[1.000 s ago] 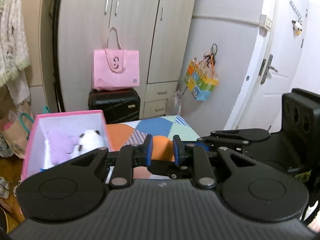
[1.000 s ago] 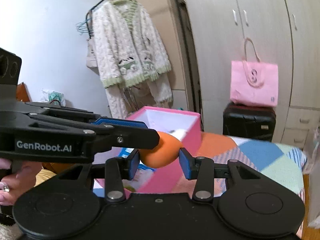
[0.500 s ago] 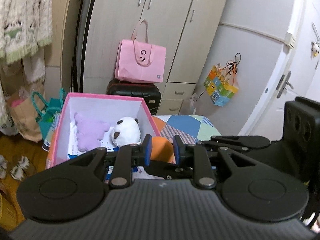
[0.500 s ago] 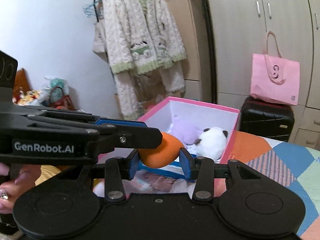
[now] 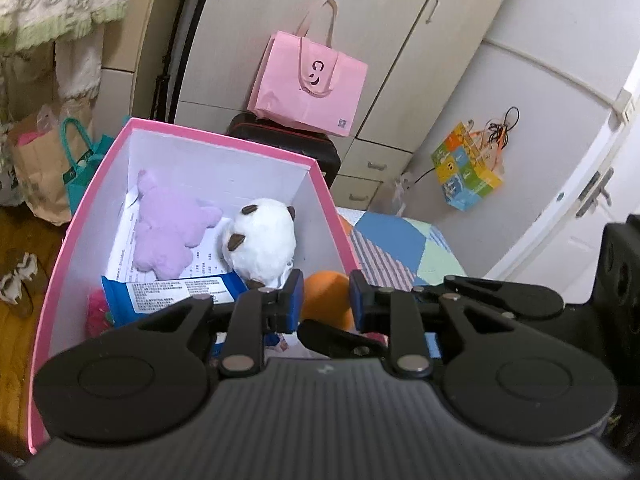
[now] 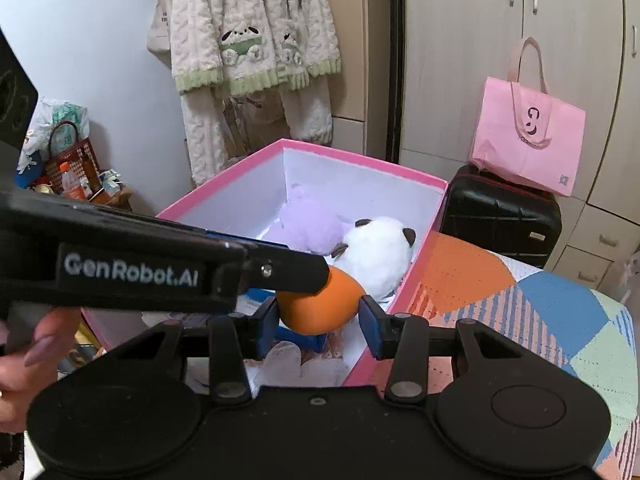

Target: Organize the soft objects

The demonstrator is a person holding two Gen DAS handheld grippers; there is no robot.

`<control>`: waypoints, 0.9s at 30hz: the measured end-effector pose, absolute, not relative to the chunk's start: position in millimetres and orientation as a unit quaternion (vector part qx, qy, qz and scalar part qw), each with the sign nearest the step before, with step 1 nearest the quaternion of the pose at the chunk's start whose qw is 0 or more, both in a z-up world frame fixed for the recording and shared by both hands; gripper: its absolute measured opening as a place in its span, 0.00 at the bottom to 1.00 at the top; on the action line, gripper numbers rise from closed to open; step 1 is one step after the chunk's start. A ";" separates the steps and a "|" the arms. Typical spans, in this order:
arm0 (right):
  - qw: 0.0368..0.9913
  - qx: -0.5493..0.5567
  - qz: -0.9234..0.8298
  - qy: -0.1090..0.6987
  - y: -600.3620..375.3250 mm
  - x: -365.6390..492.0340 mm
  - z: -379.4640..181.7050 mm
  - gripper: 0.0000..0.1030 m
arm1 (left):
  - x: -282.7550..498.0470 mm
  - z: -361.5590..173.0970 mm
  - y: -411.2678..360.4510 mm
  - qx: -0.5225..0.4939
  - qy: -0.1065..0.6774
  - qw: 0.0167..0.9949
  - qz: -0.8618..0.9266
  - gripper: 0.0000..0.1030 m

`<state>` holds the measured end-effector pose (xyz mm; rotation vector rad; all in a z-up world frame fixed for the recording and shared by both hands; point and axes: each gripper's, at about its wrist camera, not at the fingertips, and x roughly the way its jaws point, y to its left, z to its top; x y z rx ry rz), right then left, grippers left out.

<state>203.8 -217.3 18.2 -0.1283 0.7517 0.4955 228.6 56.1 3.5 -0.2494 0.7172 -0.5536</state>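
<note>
**Mia:** What is the right gripper (image 6: 319,322) holding?

**Ben:** A soft orange ball (image 6: 320,304). The fingers press on both its sides, so it stays put. It hangs over the pink box (image 6: 404,174), near the front end.

**Mia:** Why there?

**Ben:** I think the ball goes in the box with the other soft toys. The purple plush (image 6: 304,226) and the white panda plush (image 6: 380,250) already lie inside, at about 12 o'clock from the ball. Holding it above the open top means it can drop straight in.

**Mia:** And the left gripper (image 5: 323,300)?

**Ben:** Its fingers have a narrow gap and hold nothing. In its own camera the orange ball (image 5: 326,300) shows behind that gap, but the ball belongs to the other gripper. The left one reaches in from 9 o'clock in the right camera, just above the ball.

**Mia:** What else is in the box?

**Ben:** A blue pack (image 5: 176,290) and something bright pink (image 5: 98,308) at 8 o'clock in the left camera. I cannot tell what the pink thing is.

**Mia:** Where does the box sit?

**Ben:** On the bed, beside the patchwork blanket (image 6: 540,308). A pink tote bag (image 6: 528,136) rests on a black suitcase (image 6: 500,220) behind.

**Mia:** What could go wrong?

**Ben:** The ball is round, so it may roll onto the panda when let go.
</note>
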 end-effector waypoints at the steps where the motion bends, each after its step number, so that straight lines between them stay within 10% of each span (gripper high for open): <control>1: 0.899 -0.062 0.241 0.361 -218.4 201.3 20.6 0.49 | 225.3 4.6 55.4 -0.114 0.340 0.893 -0.270 0.23; 17: 0.937 -0.002 0.184 0.296 -277.3 122.9 47.8 0.67 | 155.0 35.1 68.3 -0.056 0.282 0.937 -0.198 0.54; 27: 0.957 0.018 0.128 0.258 -296.6 71.7 63.3 0.83 | 97.6 56.9 74.4 -0.022 0.220 0.960 -0.170 0.96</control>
